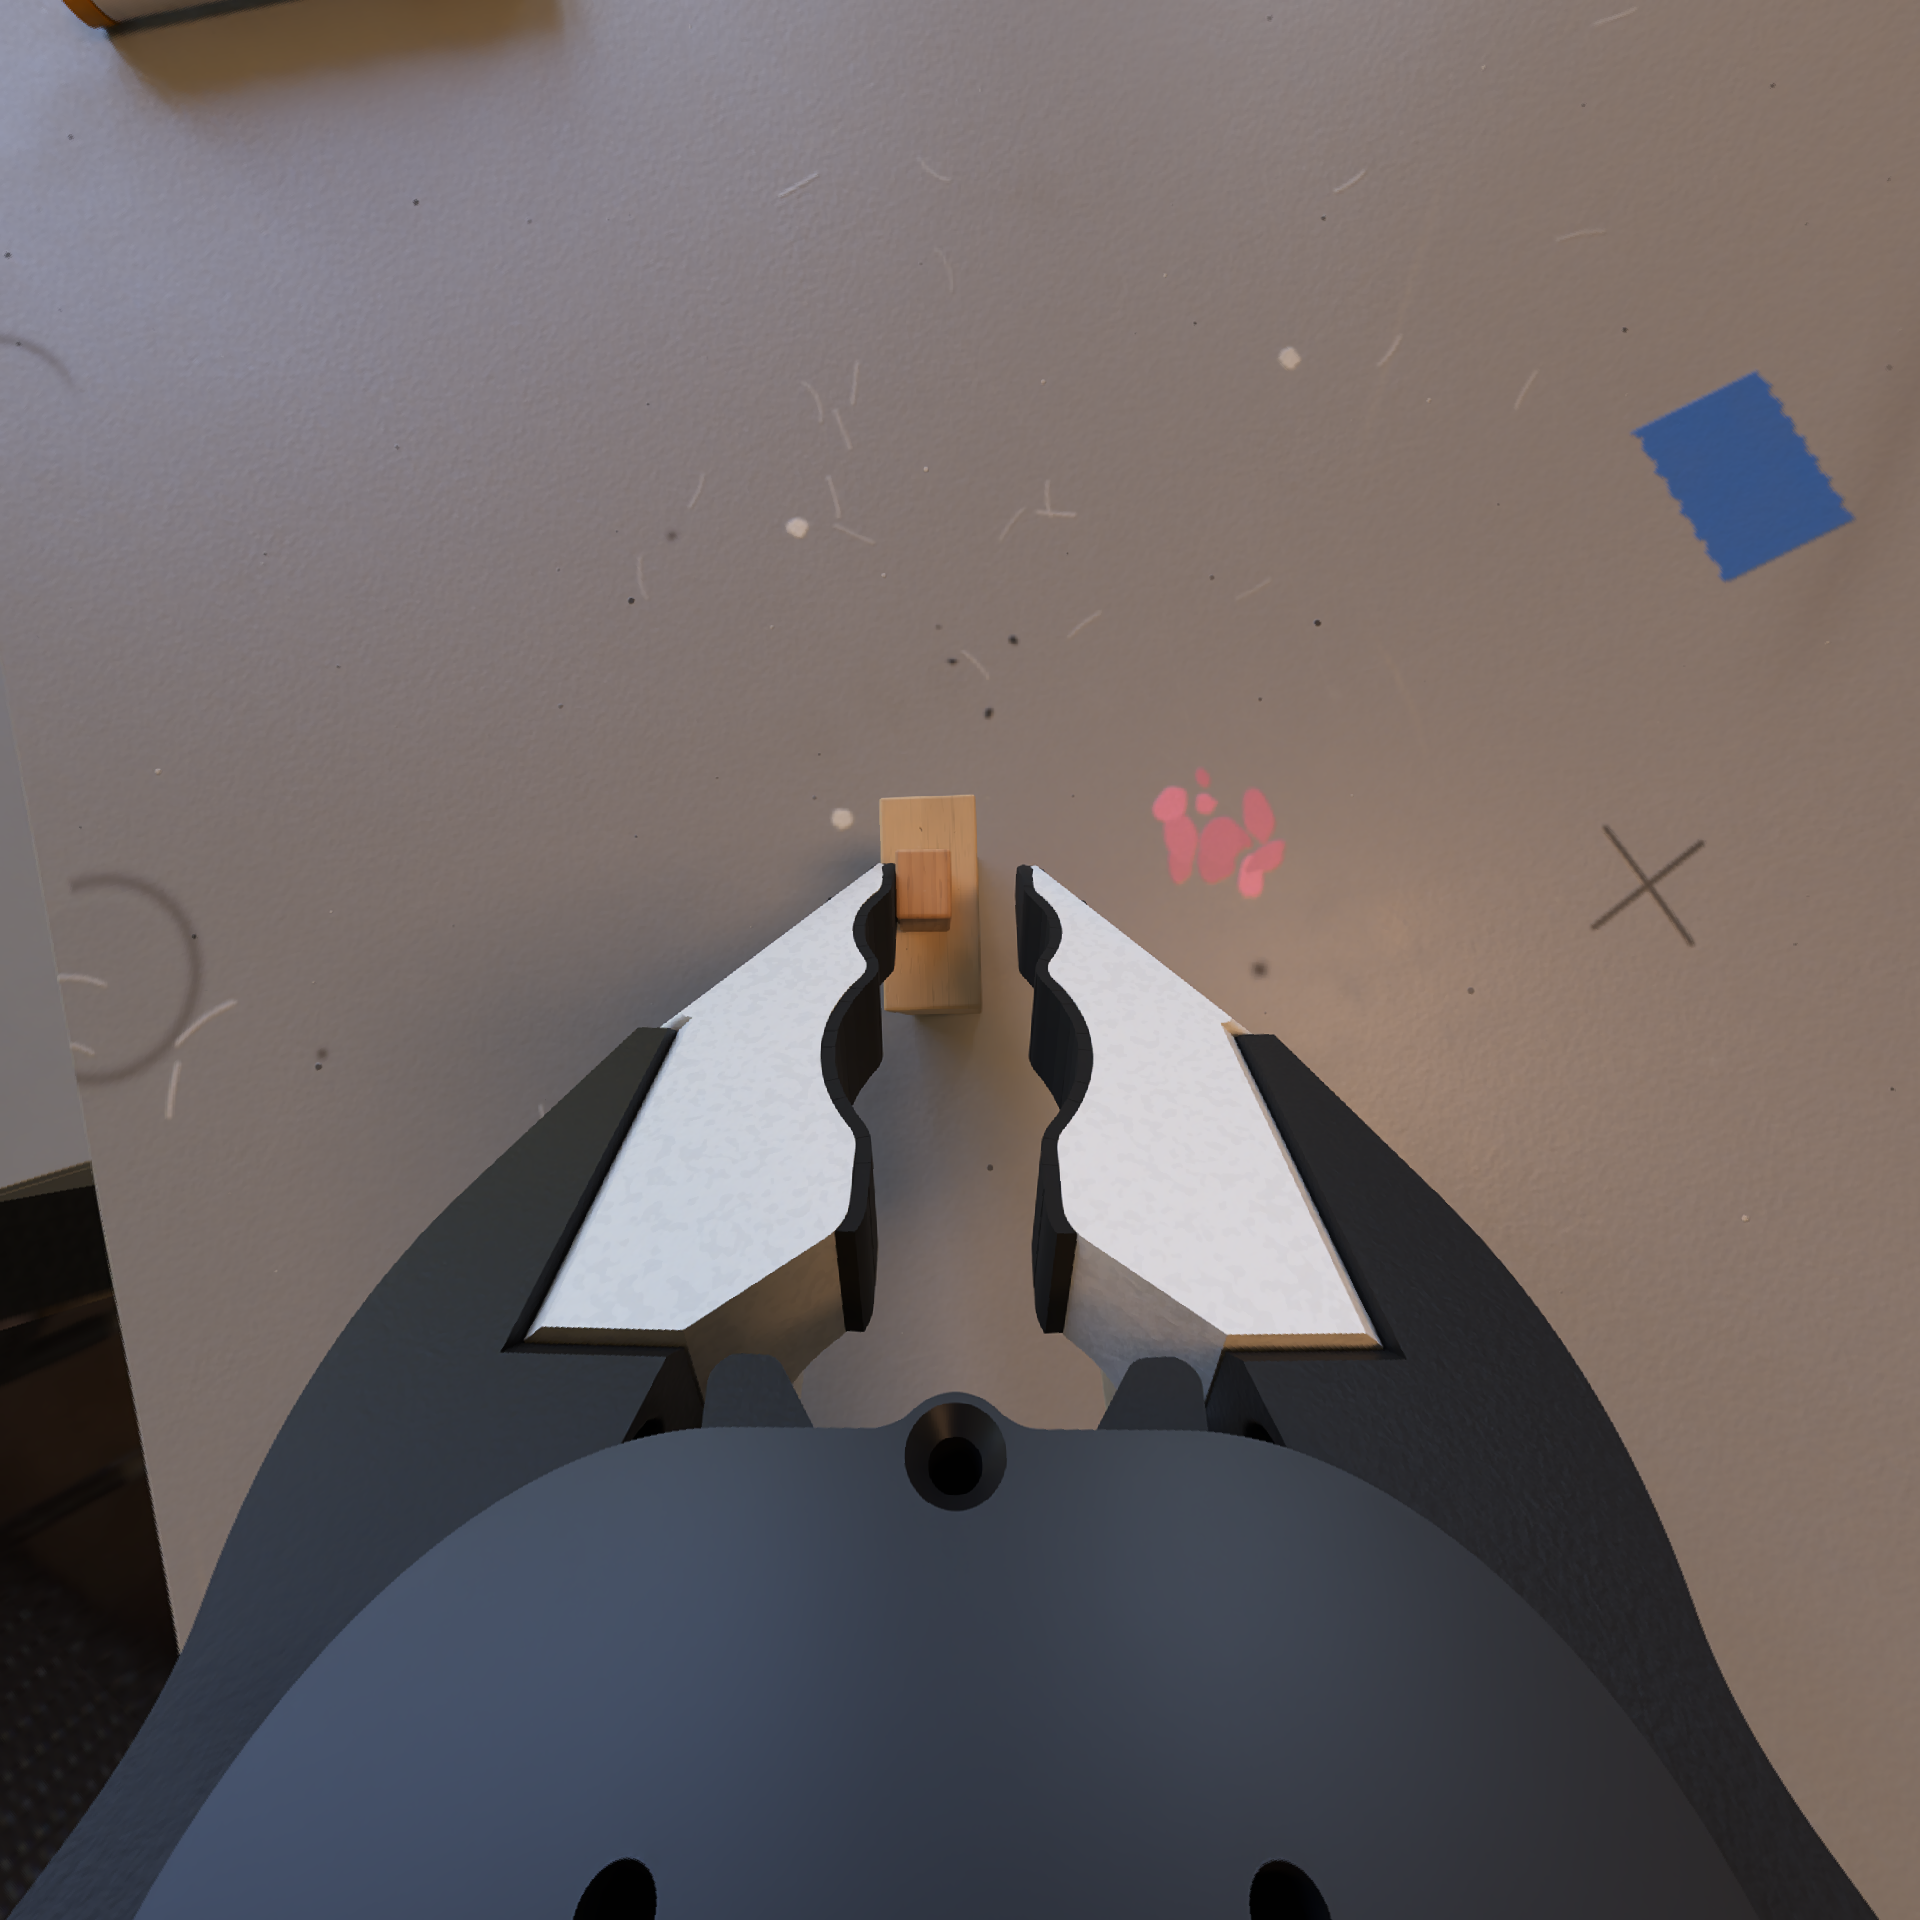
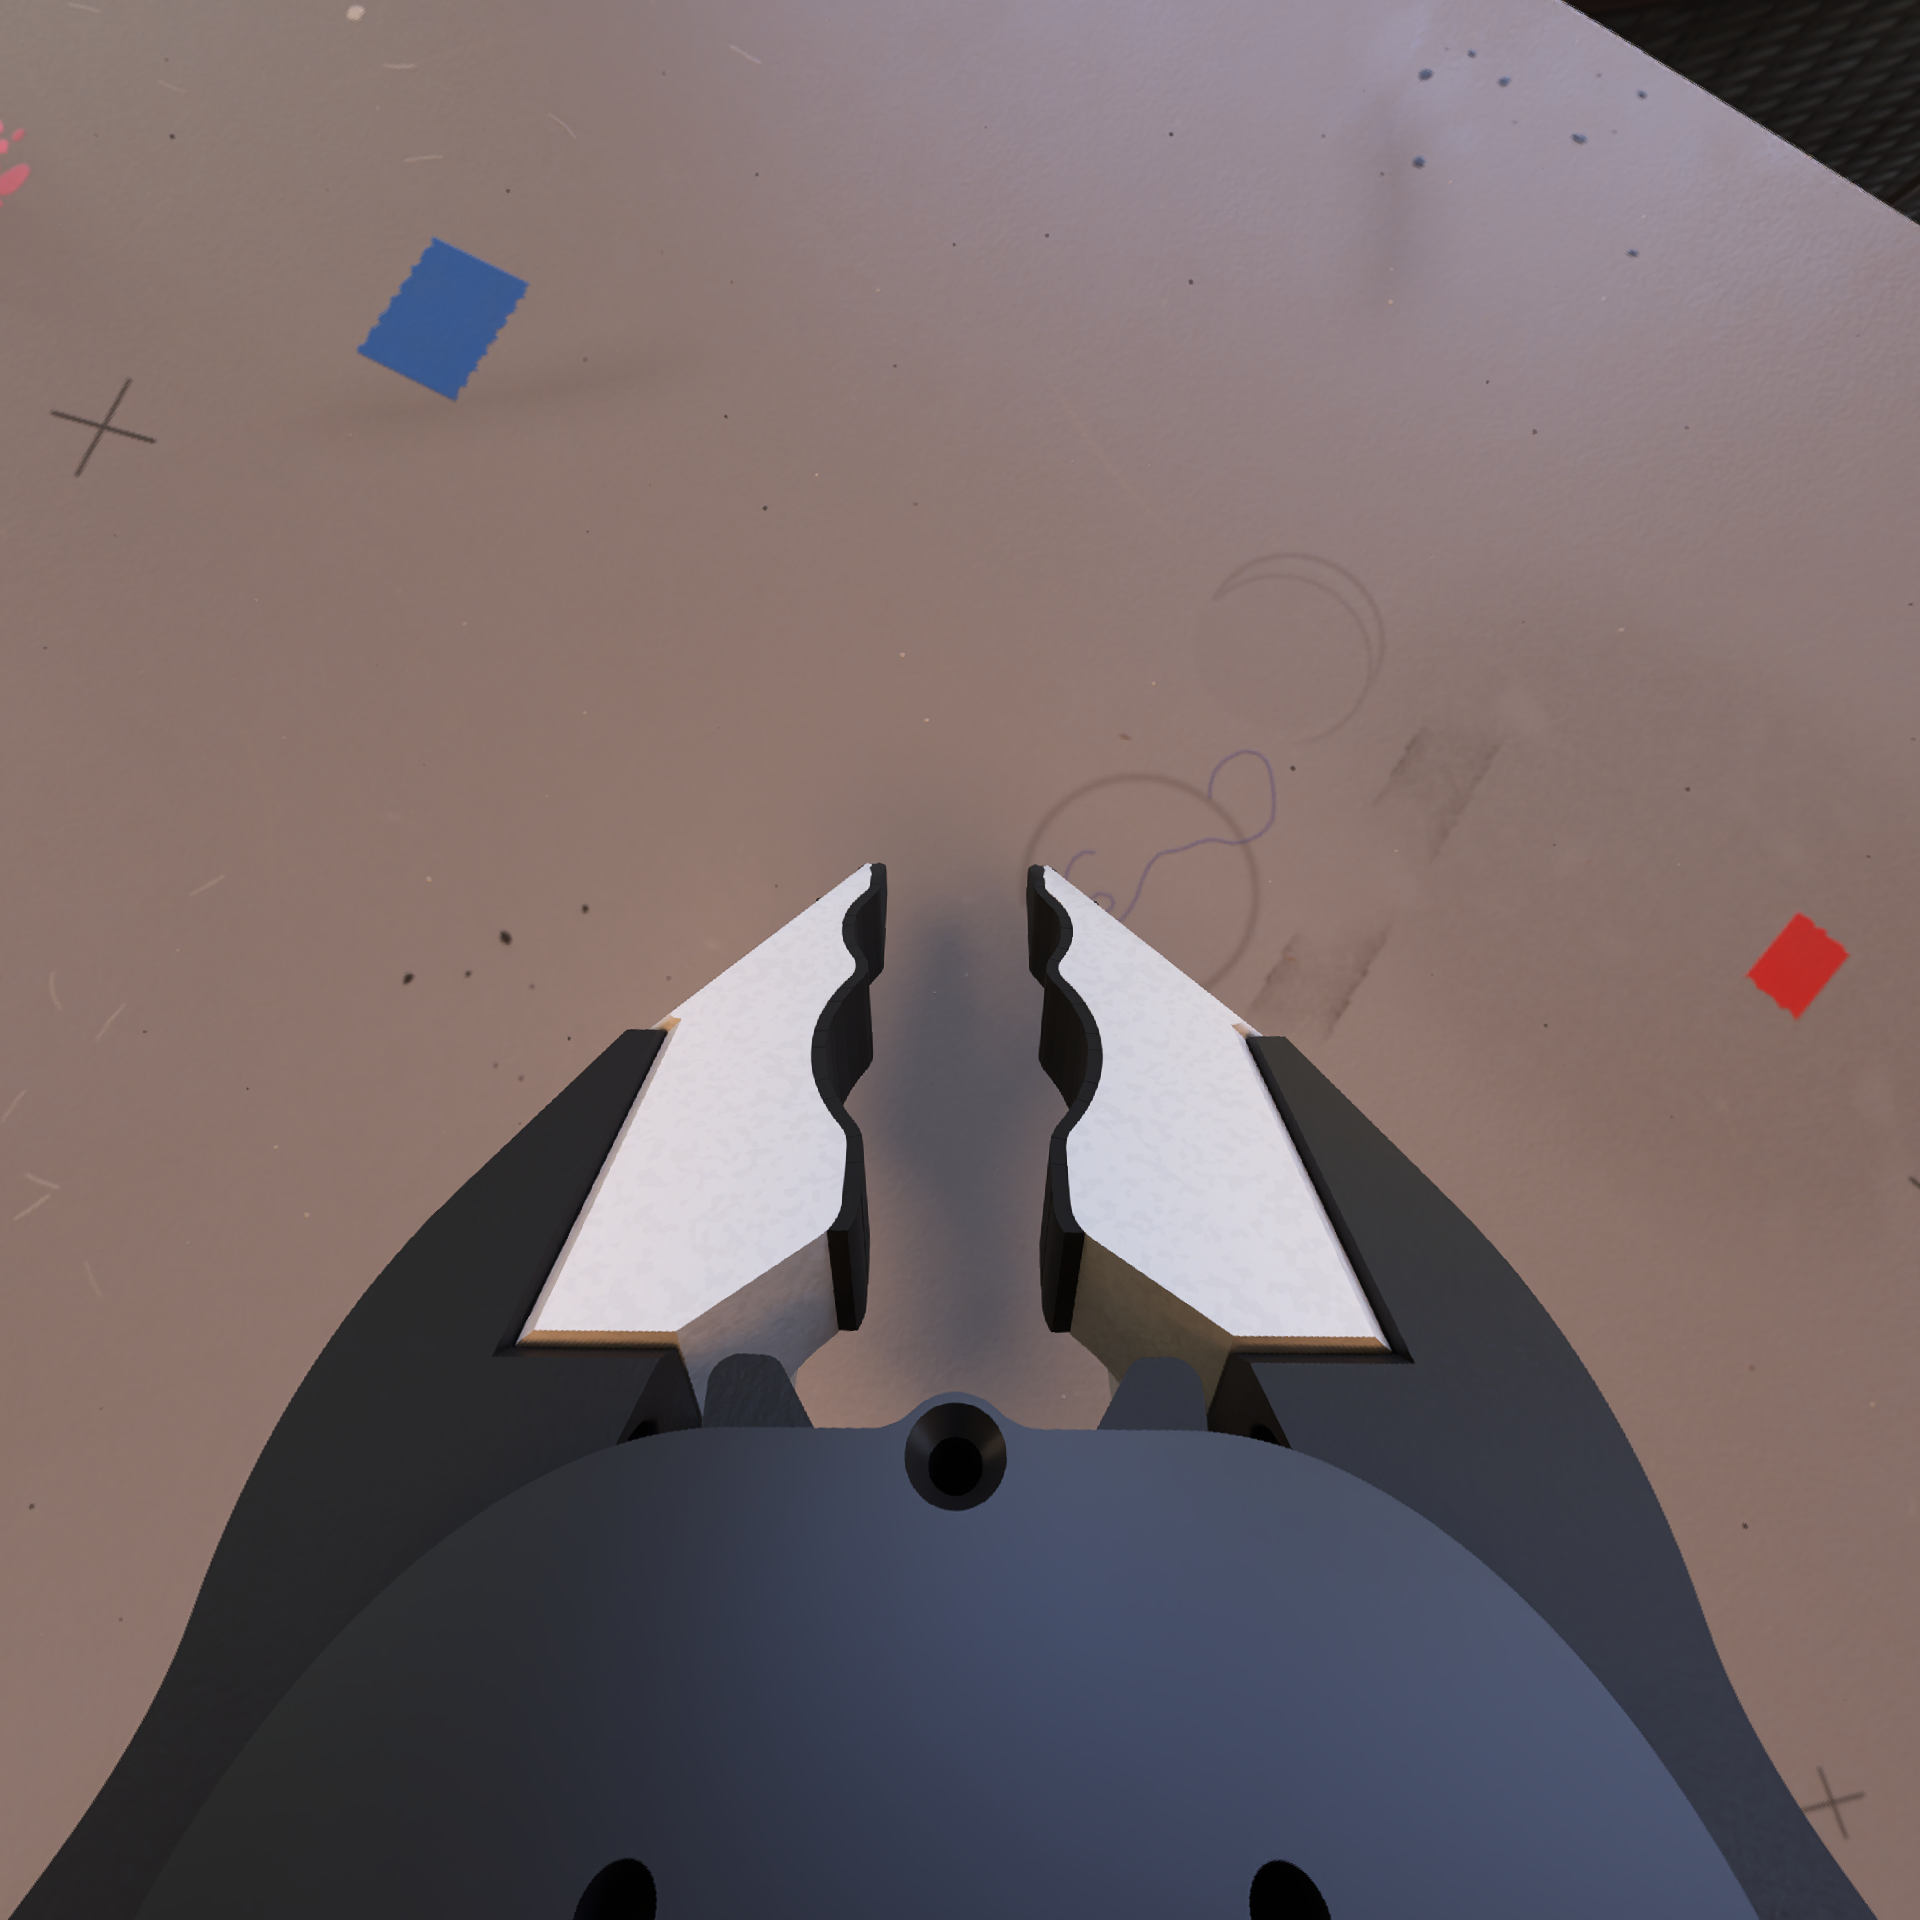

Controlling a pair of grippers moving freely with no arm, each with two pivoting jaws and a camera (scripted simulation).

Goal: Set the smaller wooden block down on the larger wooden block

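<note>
In the left wrist view a small, darker wooden block [image 1: 922,886] sits on top of a larger, pale wooden block [image 1: 932,971] that lies flat on the grey table. My left gripper [image 1: 954,878] is open and held above them. The stack shows between its fingertips, close to the left finger [image 1: 881,914], with a gap to the right finger. Whether the left finger touches the small block I cannot tell. My right gripper [image 2: 956,878] is open and empty over bare table; neither block shows in the right wrist view.
A blue patch [image 1: 1740,476] [image 2: 444,317], a pink smear [image 1: 1216,840], pencil crosses [image 1: 1647,886] and a red patch [image 2: 1797,962] mark the tabletop. An orange-edged object [image 1: 125,10] lies at the far left. The table edge runs along the left [image 1: 62,1039] and at the top right [image 2: 1766,114].
</note>
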